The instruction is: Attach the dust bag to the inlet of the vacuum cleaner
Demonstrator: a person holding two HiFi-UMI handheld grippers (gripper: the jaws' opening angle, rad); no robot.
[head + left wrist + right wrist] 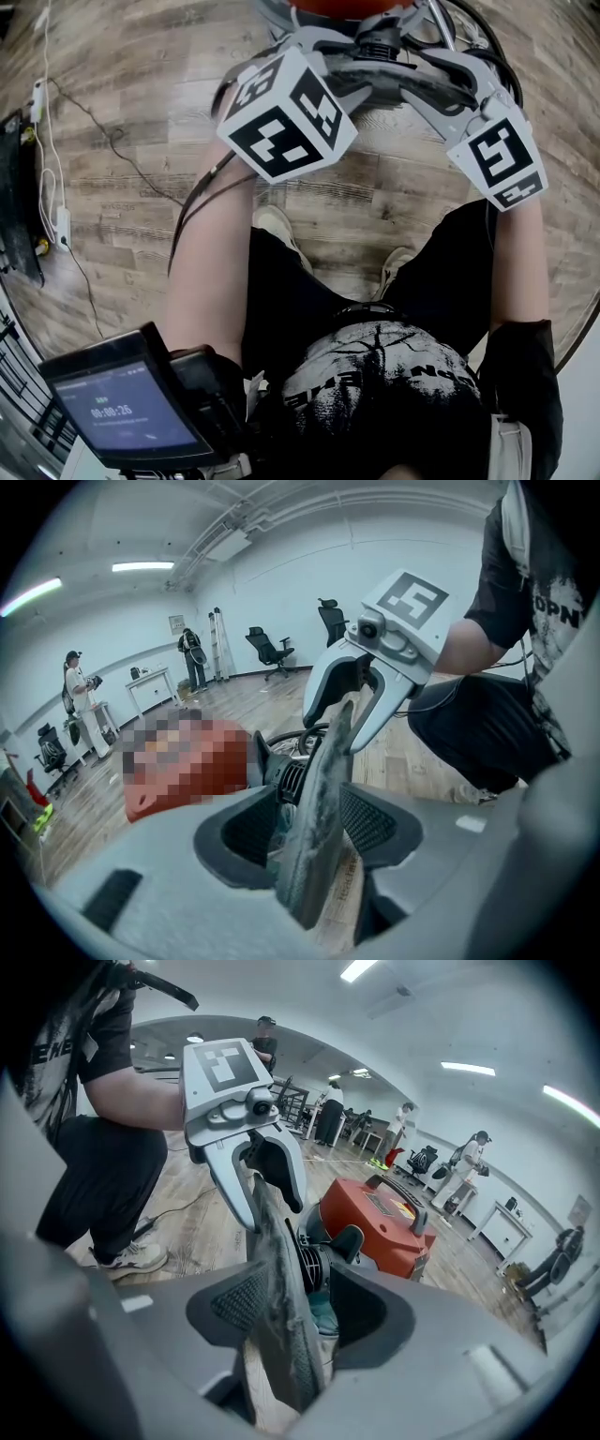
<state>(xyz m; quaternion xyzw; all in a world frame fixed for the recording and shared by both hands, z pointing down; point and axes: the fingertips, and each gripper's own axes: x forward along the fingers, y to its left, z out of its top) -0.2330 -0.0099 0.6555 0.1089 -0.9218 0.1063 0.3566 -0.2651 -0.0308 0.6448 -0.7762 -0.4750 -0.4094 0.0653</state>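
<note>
The left gripper (309, 832) and right gripper (298, 1314) each stood spread around the bag collar (278, 1269), which touched one jaw only. The vacuum (380, 1218) lay at one o'clock.

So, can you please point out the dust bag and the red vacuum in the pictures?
dust bag (284, 1321), right gripper view, on its grey edge facing the camera.
vacuum (375, 1232), right gripper view, on its red body.
</note>
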